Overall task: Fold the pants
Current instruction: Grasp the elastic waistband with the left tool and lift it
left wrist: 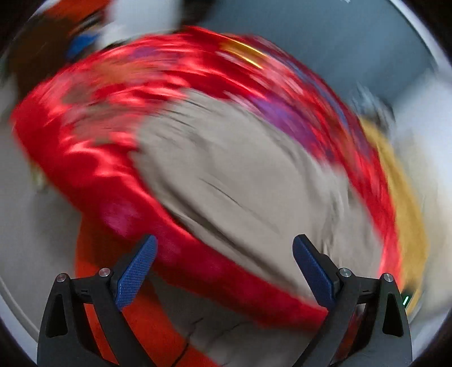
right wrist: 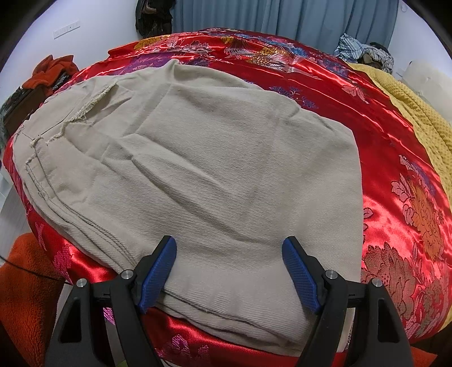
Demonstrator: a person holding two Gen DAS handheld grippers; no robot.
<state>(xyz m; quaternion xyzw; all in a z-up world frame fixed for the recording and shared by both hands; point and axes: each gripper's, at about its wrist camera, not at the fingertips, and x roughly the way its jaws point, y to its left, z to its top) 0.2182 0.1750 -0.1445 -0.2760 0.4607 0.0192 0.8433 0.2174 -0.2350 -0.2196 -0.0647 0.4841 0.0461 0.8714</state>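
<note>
Right gripper (right wrist: 228,271) spread, above folded pants (right wrist: 197,169).

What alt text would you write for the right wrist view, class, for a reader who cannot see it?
Folded beige pants lie on a red floral satin bedspread, with the open right gripper poised over their near edge. A yellow blanket lies to the right, blue curtains behind.

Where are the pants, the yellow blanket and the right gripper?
pants (right wrist: 214,175), right wrist view, middle of the beige cloth.
yellow blanket (right wrist: 423,118), right wrist view, knitted surface at the bed's right edge.
right gripper (right wrist: 229,272), right wrist view, midway between the open blue fingertips.
</note>
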